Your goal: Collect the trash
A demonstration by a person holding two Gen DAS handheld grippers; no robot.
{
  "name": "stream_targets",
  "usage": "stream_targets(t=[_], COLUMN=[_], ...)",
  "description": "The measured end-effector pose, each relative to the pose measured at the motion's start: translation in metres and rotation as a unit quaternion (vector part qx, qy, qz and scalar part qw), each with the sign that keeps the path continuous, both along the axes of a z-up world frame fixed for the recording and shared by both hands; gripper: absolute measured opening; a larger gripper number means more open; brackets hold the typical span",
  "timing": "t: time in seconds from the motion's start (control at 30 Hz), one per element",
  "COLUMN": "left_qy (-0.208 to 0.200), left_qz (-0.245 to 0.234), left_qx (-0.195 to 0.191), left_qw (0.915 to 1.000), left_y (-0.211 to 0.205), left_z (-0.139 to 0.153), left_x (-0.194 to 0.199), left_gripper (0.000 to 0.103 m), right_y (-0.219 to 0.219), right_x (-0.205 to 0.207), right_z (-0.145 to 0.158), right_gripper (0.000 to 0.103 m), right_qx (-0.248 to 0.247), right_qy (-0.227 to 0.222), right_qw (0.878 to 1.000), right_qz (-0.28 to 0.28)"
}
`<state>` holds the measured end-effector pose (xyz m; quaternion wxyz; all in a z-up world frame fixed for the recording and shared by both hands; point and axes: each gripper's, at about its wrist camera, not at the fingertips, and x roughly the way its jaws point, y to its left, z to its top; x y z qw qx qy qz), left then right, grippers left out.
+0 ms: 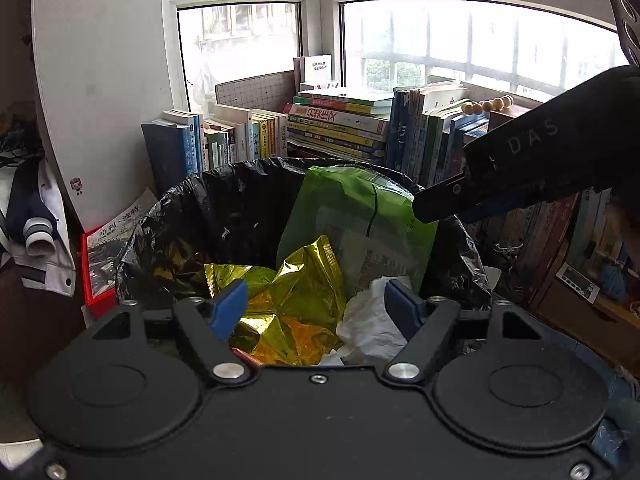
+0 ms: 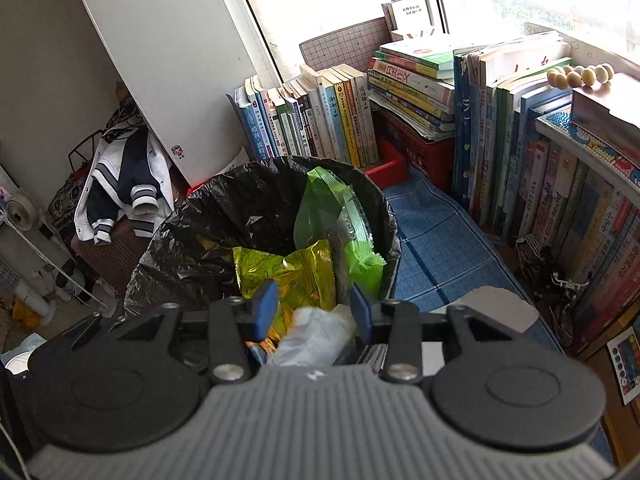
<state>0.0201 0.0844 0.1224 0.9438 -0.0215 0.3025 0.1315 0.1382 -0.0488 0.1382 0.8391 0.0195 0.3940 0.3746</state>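
While both claws gape, wrappers (image 1: 296, 300) (gold, green) fill bin (image 2: 192, 240).

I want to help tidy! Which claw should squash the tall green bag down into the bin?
Probably the right claw: in the left camera it sits against the green bag, open. The left claw hangs lower, over the gold wrapper.

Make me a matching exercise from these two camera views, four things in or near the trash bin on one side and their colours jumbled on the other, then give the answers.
Things:
1. Bin liner
2. Tall upright wrapper
3. Crinkled foil wrapper
4. Crumpled bag nearest the left tongs

Colours:
A. gold
B. white
C. black
D. green

Pairs: 1-C, 2-D, 3-A, 4-B
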Motion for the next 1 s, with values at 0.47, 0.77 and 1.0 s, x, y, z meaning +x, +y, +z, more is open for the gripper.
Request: stream_targets(t=[0.47,0.77,1.0], left_qy=[-0.023,0.002,0.029], left_qz=[-0.132,-0.229,-0.250], left_qx=[-0.054,-0.054,-0.064], left_qw=[0.9895,0.9720,0.9656], left_y=[-0.038,-0.087,-0.108], left_z=[0.018,0.001,-0.043], left_x=[-0.031,-0.053,-0.062], left_gripper=[0.078,0.072,0.072], right_y=[-0.060,-0.084,-0.096], right_x=[-0.008,-0.009,-0.006], right_z=[-0.028,-0.074,-0.110], right_gripper=[0.068,0.065,0.060], right_qx=[-0.051,-0.109,-0.140], right_qy=[0.024,0.067,0.116], right_qw=[0.996,0.989,0.979], right_qz=[-0.065,-0.080,-0.091])
